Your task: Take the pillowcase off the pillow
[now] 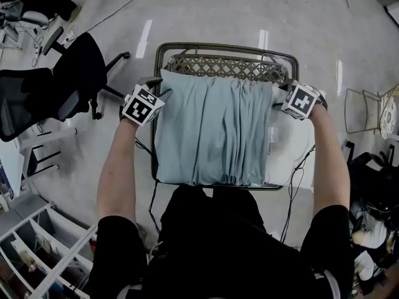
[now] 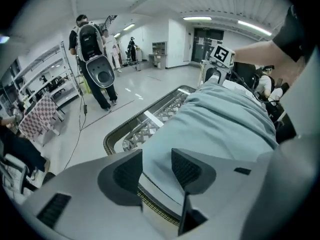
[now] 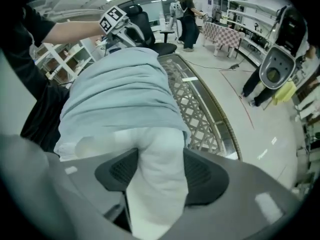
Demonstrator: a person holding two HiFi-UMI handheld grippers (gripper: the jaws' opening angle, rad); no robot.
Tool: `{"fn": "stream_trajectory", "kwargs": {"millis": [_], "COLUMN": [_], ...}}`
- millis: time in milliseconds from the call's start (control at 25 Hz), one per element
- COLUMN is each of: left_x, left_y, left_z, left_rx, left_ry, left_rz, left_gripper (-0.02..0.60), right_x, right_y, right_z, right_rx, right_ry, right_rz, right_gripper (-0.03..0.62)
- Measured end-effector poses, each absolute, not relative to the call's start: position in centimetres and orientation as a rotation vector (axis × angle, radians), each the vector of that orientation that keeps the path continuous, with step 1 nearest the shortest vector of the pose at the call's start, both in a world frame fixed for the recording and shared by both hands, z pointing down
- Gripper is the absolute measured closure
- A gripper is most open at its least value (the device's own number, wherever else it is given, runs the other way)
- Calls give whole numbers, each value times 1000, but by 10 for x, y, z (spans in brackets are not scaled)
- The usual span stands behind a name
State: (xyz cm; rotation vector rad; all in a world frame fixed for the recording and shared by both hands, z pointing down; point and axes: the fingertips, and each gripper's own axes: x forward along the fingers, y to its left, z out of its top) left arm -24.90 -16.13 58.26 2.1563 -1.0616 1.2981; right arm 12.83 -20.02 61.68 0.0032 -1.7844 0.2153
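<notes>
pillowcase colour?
Plain pale blue-green, no pattern: pillowcase. Shows best in the head view.

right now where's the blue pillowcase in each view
Head view: centre, pillowcase over the left and middle of the pillow.
Left gripper view: pillowcase centre to right, just past the left tongs.
Right gripper view: pillowcase upper left, beyond the bare pillow end between the right tongs.
Shared landmark: wicker lattice beside it.

Woven-top stand (image 1: 224,66) with a dark metal rim in front of me, on grey floor (image 1: 206,11). Pillow (image 1: 292,145) lies flat on it. Blue pillowcase (image 1: 212,129) covers most of it, white end bare on my right.
</notes>
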Motion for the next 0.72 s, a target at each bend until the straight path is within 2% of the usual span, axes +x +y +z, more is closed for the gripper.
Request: {"fn": "stream_trajectory", "kwargs": {"millis": [120, 280, 720], "left_x": [-250, -247, -212], "left_y": [-142, -85, 60], "left_z": [579, 578, 578], "left_rx": [2197, 2285, 2359], "left_ry": [-1079, -1027, -917], "left_rz": [1218, 1249, 1152], "left_gripper": [396, 396, 394], "right_x": [133, 130, 122], "right_y": [-200, -171, -28], "right_z": [600, 580, 553], "right_rx": [194, 400, 568], "right_ry": [-1769, -1745, -1798], "right_rz": [205, 113, 115], "right_gripper": [290, 290, 292]}}
